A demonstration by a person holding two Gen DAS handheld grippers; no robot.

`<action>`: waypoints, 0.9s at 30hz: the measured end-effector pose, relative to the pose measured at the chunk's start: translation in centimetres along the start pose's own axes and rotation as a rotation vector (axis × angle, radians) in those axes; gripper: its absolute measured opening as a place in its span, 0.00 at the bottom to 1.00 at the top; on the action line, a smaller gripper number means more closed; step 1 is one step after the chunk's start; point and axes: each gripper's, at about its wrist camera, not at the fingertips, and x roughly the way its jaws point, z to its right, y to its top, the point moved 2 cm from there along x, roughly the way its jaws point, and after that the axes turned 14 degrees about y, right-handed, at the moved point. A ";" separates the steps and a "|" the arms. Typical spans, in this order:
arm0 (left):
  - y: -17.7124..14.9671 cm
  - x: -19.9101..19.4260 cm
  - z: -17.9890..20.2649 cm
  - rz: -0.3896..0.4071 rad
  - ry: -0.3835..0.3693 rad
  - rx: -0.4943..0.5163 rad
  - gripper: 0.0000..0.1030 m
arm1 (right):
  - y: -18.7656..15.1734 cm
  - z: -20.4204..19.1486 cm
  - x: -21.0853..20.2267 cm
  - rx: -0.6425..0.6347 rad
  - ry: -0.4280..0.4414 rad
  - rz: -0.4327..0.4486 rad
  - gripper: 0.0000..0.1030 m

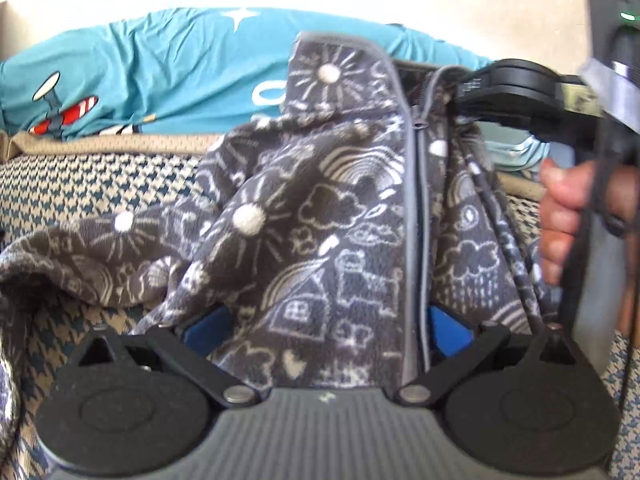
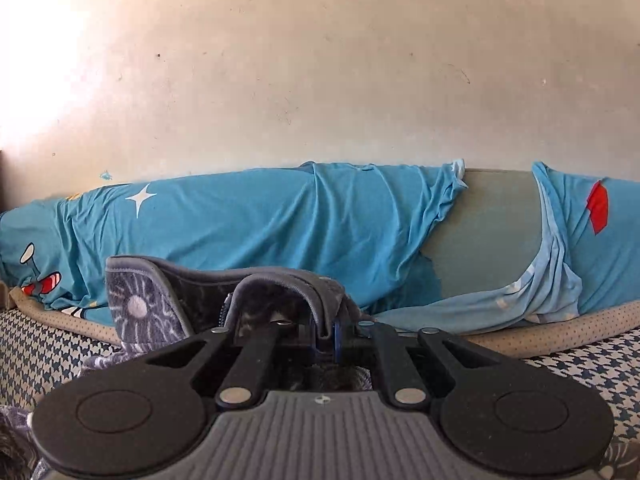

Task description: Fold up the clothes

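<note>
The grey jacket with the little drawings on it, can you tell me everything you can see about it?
The grey jacket looks like soft fleece, printed with white suns, clouds, rainbows and houses. A grey zip runs down its front and grey trim edges the collar. The right gripper is shut on the collar and holds it up; the left gripper is open around the lower part. One sleeve trails left on the checked cover.

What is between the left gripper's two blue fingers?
In the left wrist view, the gray doodle-print jacket with its zipper fills the gap between the left gripper's blue fingers, which stand wide apart.
</note>
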 end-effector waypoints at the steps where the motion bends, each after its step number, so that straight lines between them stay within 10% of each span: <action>1: -0.1 0.2 0.2 -0.010 0.005 0.014 1.00 | -0.2 0.3 0.4 0.010 -0.003 -0.019 0.09; 9: -1.1 2.7 0.9 -0.099 0.105 0.073 1.00 | -1.1 4.3 -0.5 0.172 0.077 -0.135 0.43; 27: -1.3 3.1 1.3 -0.092 0.122 0.101 1.00 | -7.1 8.3 -8.6 0.051 -0.058 -0.396 0.43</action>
